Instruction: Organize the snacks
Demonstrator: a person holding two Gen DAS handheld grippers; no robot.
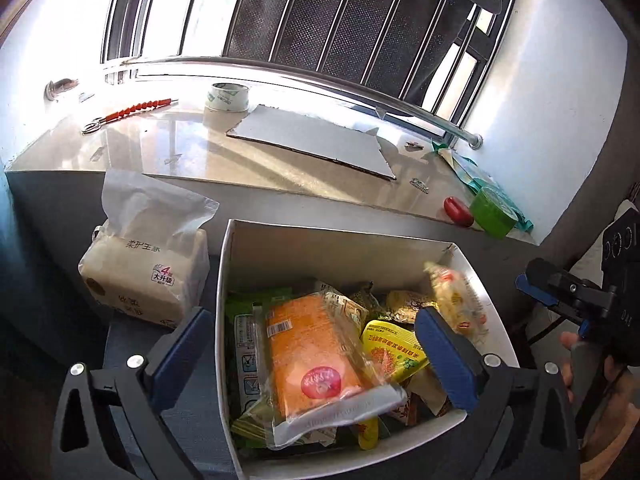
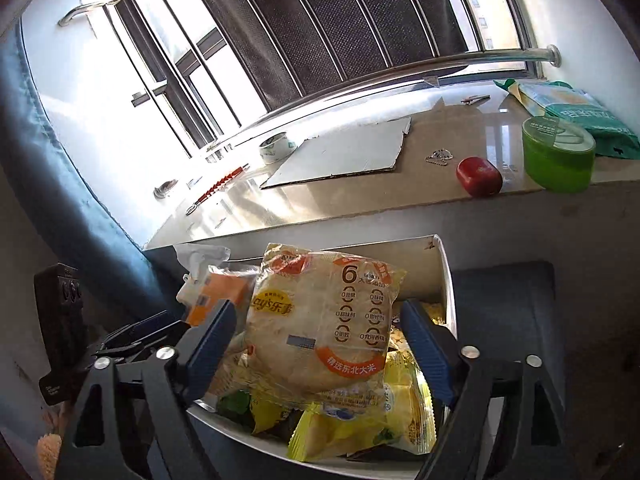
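A white box (image 1: 304,240) holds several snack packets. My left gripper (image 1: 314,316) hangs over it, open wide. An orange cake packet (image 1: 316,360) in clear wrap lies between the fingers, and neither pad touches it. In the right wrist view my right gripper (image 2: 318,308) is also open over the box (image 2: 444,280). A pale rice-cracker packet (image 2: 320,320) with orange print sits between its blue pads (image 2: 424,344) on top of yellow packets (image 2: 360,432). The left wrist view shows that cracker packet (image 1: 452,296) blurred, by the box's right wall.
A tissue pack (image 1: 144,272) stands left of the box. Behind runs a stone sill (image 1: 160,152) with a tape roll (image 1: 226,98), a cardboard sheet (image 1: 312,140), a red item (image 1: 458,210) and a green tub (image 1: 490,212). A barred window rises behind it.
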